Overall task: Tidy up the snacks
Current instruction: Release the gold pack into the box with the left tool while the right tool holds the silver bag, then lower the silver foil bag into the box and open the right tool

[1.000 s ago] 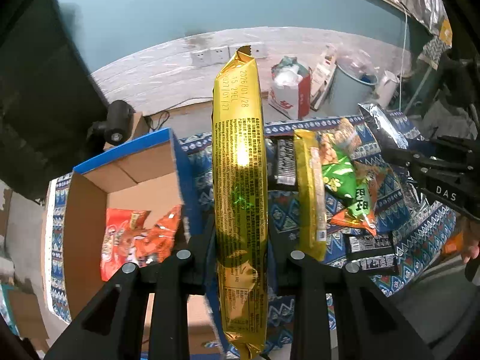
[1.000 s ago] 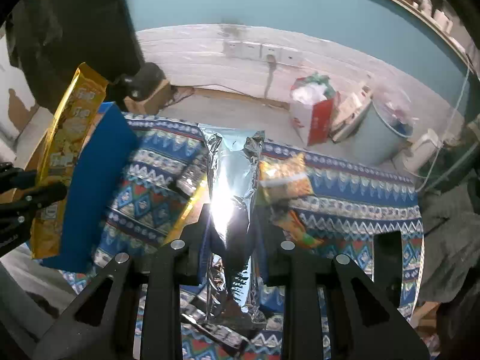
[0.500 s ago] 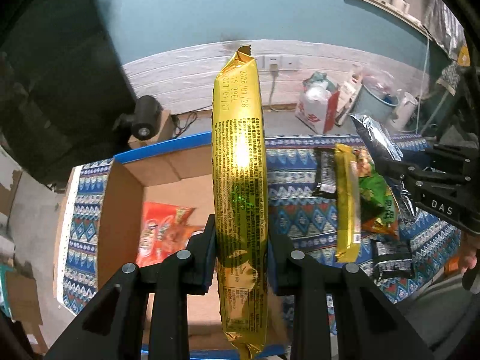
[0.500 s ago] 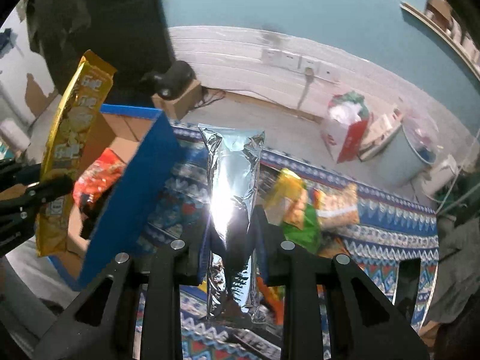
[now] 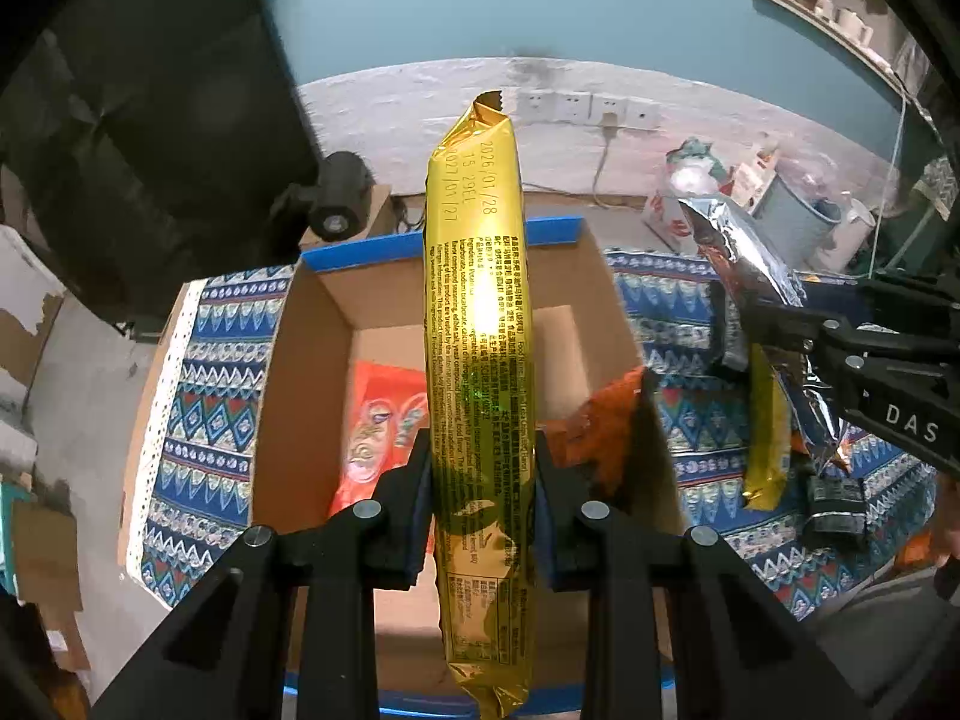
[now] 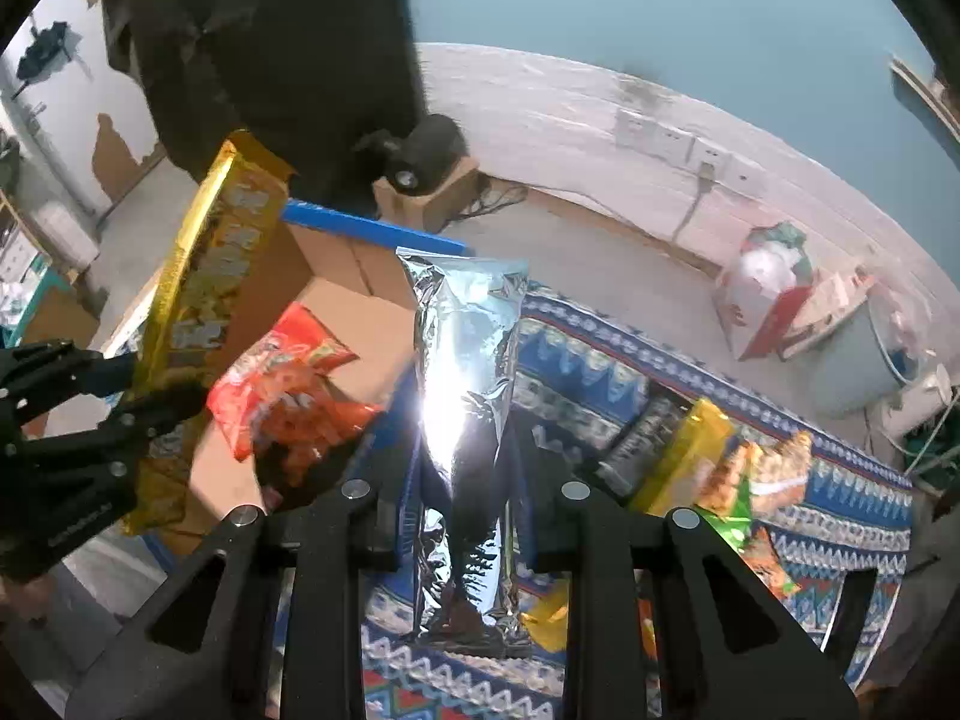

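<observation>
Left gripper (image 5: 480, 504) up first: fingers clamped on a long gold packet (image 5: 477, 360), held upright right over the cardboard box (image 5: 312, 372). Inside the box, a red-orange snack bag (image 5: 384, 420) lies on the floor, w/ another orange bag (image 5: 600, 426) leaning against the right wall, so at least two are in.

Moving right: right gripper (image 6: 465, 516) has its fingers pinched on a silver foil pouch (image 6: 465, 372), hanging above the patterned cloth on the tabletop (image 6: 576, 372), just beside the box's blue edge, approx. next in line.

Far right, leftovers: a yellow packet (image 6: 690, 450), a dark wrapped bar (image 6: 636, 444), and green & orange bags (image 6: 750, 486) on the cloth. Looks roughly halfway, I'd say; both held packs and that pile aren't boxed yet.
</observation>
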Demonstrator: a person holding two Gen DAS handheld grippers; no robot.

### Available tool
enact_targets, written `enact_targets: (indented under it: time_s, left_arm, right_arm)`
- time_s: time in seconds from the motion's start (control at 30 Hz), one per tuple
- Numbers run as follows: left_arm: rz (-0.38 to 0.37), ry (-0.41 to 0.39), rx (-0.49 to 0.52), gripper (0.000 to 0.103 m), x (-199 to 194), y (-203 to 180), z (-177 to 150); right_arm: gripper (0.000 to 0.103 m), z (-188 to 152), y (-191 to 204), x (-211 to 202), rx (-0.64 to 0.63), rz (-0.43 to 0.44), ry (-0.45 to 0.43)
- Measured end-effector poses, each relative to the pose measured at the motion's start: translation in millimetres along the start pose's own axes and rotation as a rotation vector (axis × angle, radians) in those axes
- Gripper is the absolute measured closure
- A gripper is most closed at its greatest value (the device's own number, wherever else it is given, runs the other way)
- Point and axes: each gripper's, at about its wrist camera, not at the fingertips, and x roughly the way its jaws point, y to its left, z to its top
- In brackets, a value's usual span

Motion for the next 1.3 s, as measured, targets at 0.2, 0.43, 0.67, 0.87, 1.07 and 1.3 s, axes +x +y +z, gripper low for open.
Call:
enact_targets:
  time_s: [0.2, 0.43, 0.67, 0.87, 1.07, 1.3]
  left_arm:
    - [0.026, 0.03, -0.024, 0.075, 12.4, 21.5, -3.0]
    - [0.05, 0.054, -0.067, 0.075, 19.8, 43.6, -6.7]
    - [0.082, 0.064, -0.073, 0.075, 23.3, 53.0, -7.5]
    - [0.105, 0.062, -0.083, 0.075, 22.6, 60.2, -8.7]
    - [0.107, 0.068, -0.095, 0.045, 21.8, 61.8, -8.2]
    - [0.115, 0.057, -0.087, 0.037, 18.5, 56.7, -6.5]
  right_arm:
    - [0.078, 11.7, 22.5, 16.0, -0.013, 0.03, 0.017]
    - [0.078, 23.5, 45.4, 33.1, -0.023, 0.066, 0.039]
    - [0.078, 31.6, 59.7, 48.5, -0.021, 0.101, 0.067]
    - [0.078, 32.5, 70.3, 55.6, -0.035, 0.112, 0.082]
    - [0.078, 35.2, 76.8, 57.5, -0.046, 0.136, 0.094]
    - [0.055, 35.3, 70.9, 47.0, -0.036, 0.13, 0.064]
